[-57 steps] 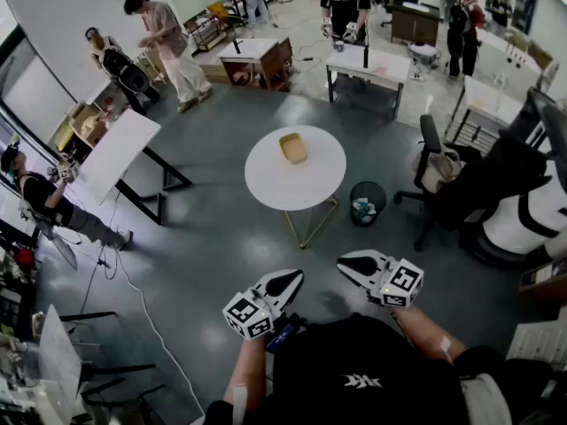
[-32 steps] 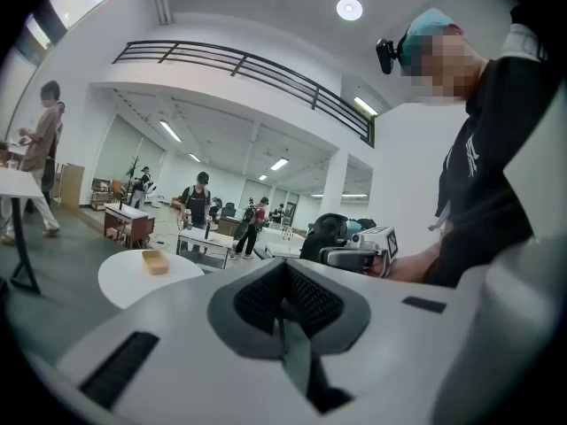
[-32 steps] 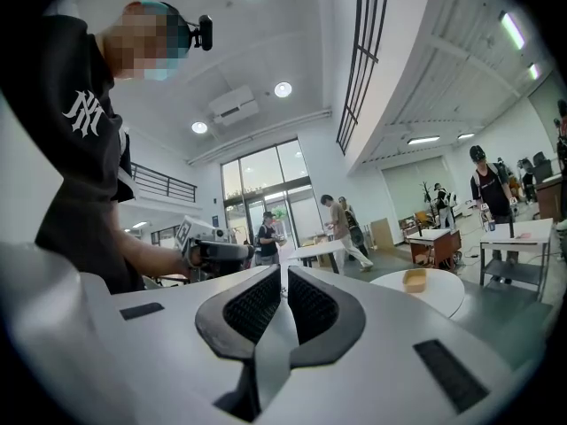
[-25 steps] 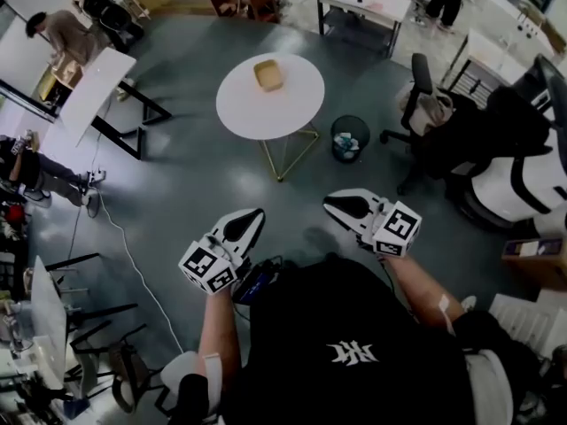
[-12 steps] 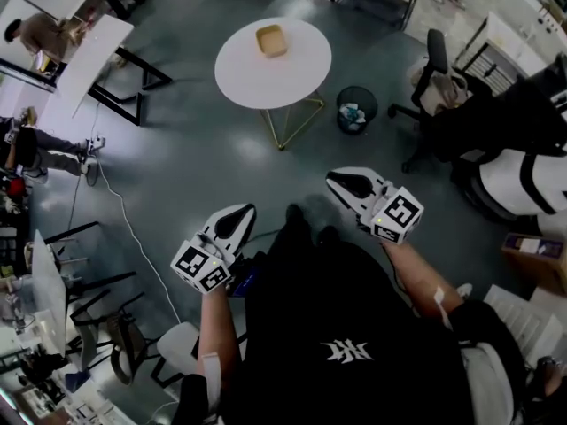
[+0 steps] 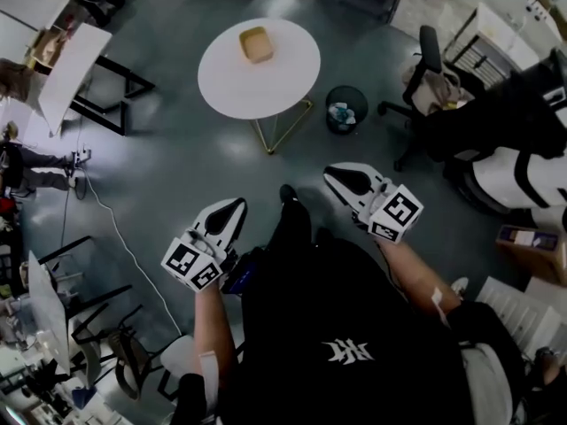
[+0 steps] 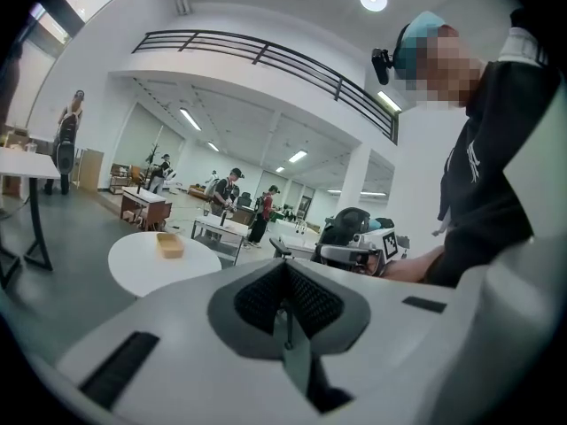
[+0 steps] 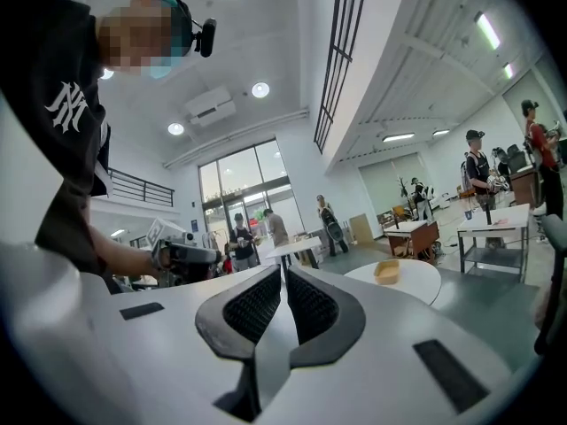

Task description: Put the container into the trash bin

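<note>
- In the head view, your left hand holds the left gripper (image 6: 229, 212) low in front of your body, with the forearm bent. Its marker cube is toward you and its jaws point away, toward the white round table (image 6: 266, 91).
- In the same view, your right hand holds the right gripper (image 6: 342, 178) a little further forward, and it also points toward the table. The two grippers are apart from each other and both are well apart from the table.
- The container (image 6: 255, 44), a small tan tray, lies on the far part of the table top. The trash bin (image 6: 344, 109) stands on the floor just beside the table, on its right side. Neither gripper touches the container or the bin.
- In the left gripper view, the gripper is about level. Its jaws are fully closed, pad against pad, and they hold nothing. Beyond them you see the container (image 7: 169, 244) on the table (image 7: 142, 268), far away, and the right gripper (image 7: 363, 248) at the right.
- In the right gripper view, the gripper is level. Its jaws are almost together, with only a thin slit between the pads (image 8: 255, 301), and nothing is in it. The container (image 8: 386, 271) lies on the table (image 8: 416, 283), to the right of the jaws and far from them.
</note>
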